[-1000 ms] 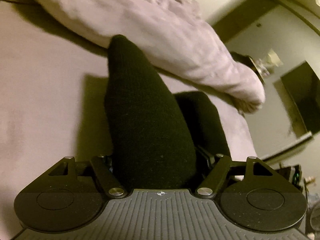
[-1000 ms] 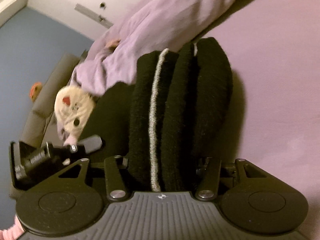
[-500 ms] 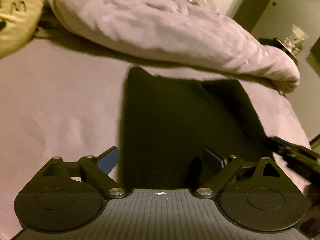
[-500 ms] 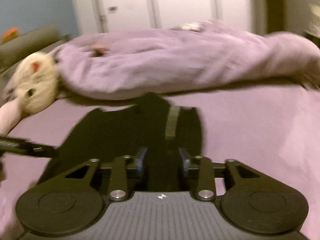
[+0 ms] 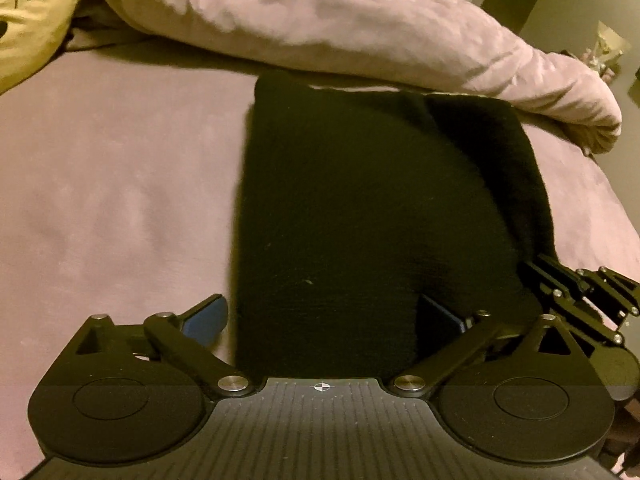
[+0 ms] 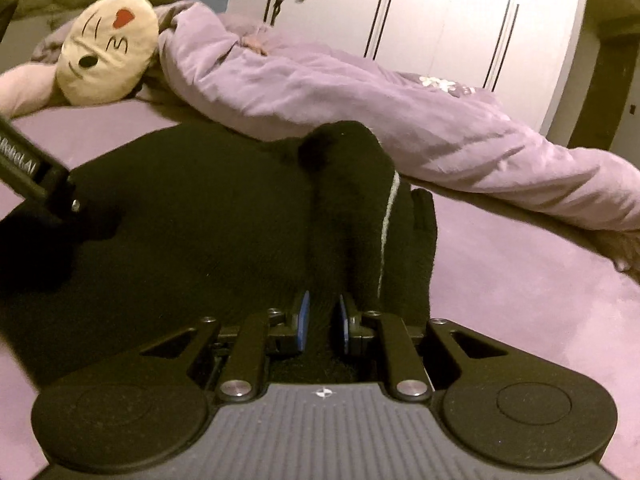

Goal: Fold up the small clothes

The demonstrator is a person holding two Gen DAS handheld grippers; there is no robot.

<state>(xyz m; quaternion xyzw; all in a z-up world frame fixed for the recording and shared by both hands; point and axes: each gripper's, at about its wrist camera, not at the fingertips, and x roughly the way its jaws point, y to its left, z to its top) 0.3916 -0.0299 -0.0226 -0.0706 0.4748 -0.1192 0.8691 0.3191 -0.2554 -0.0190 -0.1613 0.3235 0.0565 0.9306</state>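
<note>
Left gripper point(image 5: 320, 316) has just been opening and now stands at full spread over the near edge of the black knit garment point(image 5: 380, 208), pads clear of the cloth, apparently releasing that side. Right gripper point(image 6: 322, 322) has just been closing; its jaws are nearly together, pinching a ridge of the same garment beside its pale stripe point(image 6: 386, 232), probably to draw it across. Garment lies on the purple bedsheet point(image 5: 112, 184), just below the rumpled duvet point(image 5: 360, 28).
</note>
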